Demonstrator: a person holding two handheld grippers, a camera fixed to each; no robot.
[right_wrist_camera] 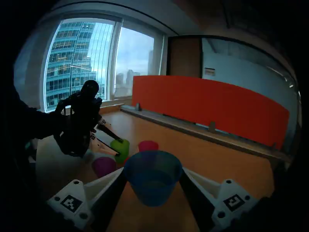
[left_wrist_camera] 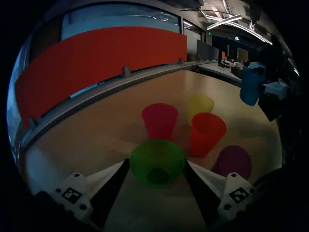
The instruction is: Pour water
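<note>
The left gripper (left_wrist_camera: 155,163) is clamped on the green cup (left_wrist_camera: 157,154). The right gripper (right_wrist_camera: 152,171) grips the blue cup (right_wrist_camera: 153,187), well apart from the green cup. The right should bring blue's rim over green, then tilt slowly.

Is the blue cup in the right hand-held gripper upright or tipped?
Upright: the blue cup is held rim-up by the right hand-held gripper, open mouth showing.

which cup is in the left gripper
The green cup, pinched between the left gripper fingers. The blue cup is in the right gripper; the pink cup, yellow cup, orange cup and purple cup stand on the table.
</note>
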